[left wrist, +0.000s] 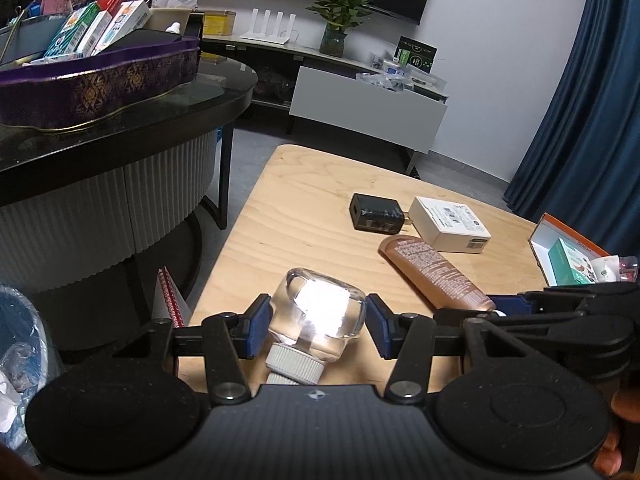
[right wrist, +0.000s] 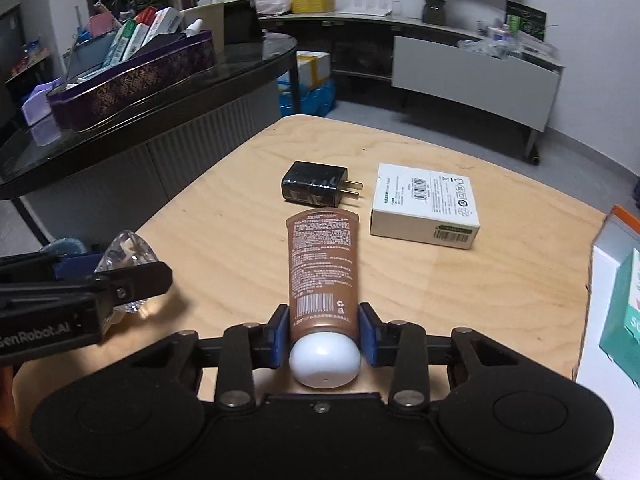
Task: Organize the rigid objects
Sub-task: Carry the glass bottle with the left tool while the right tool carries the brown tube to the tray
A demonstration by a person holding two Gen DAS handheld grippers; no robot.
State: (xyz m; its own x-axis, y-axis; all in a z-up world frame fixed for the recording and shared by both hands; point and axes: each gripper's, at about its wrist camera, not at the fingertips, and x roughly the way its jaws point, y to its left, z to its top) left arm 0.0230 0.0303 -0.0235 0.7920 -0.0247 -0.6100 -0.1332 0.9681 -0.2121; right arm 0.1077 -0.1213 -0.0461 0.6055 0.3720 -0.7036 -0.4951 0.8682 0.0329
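Lying between clamped right tongs [right wrist: 323,334], brown tube [right wrist: 323,264]; left tongs [left wrist: 318,326] gripping glass bottle [left wrist: 320,312].

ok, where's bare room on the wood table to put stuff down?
Free: the far end of the table beyond the charger and white box; also the left strip between glass bottle and charger. Crowded: centre-right, where charger, box and brown tube cluster, and the orange box at the right edge.

White wall [left wrist: 500,40], blue curtain [left wrist: 592,100]
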